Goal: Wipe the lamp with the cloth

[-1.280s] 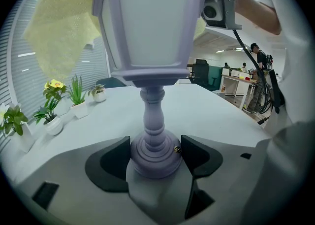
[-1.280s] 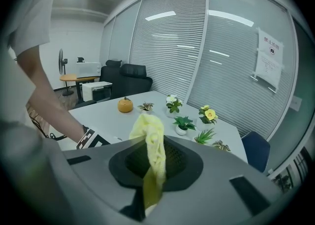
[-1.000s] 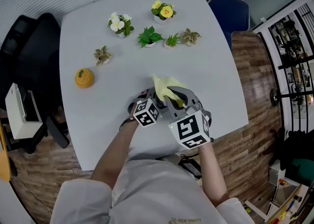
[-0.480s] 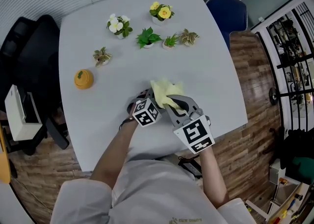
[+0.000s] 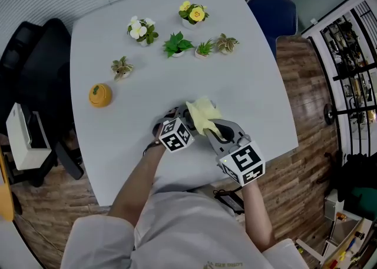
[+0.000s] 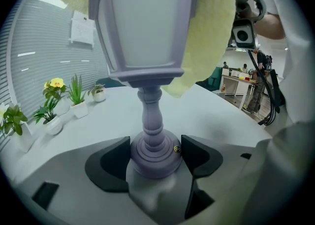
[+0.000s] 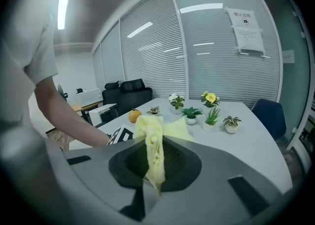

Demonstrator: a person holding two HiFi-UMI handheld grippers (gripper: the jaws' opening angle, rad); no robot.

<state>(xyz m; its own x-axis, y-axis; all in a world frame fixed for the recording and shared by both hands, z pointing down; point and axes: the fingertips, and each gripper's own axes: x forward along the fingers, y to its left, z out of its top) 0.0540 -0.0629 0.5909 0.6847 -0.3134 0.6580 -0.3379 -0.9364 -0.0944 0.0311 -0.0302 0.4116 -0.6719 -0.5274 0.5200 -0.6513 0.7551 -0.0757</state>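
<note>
**Left side.** The left hand-held gripper (image 6: 153, 152) is clamped on the round base of the lamp (image 6: 147, 42), with one jaw on each side of the foot. We judge that this grip steadies the lamp upright against the push of wiping. We cannot tell whether the base rests on the table (image 5: 112, 150).

**Right side.** The right hand-held gripper (image 7: 155, 165) is closed on a fold of the yellow cloth (image 7: 152, 145), and the free end reaches forward.

**Contact.** In the left gripper view the cloth lies against the lamp's lantern head. It covers the top and the side at 3 o'clock.

**Position.** In the head view, lamp and cloth sit toward the table's 6 o'clock edge, close to the person.

**Surroundings.** The potted plants (image 5: 179, 44) at 12 o'clock and the orange ornament (image 5: 101, 95) at 9 o'clock stand well apart from the work.

**Status.** We judge wiping to be under way on the head, with the stem and base not yet covered.
</note>
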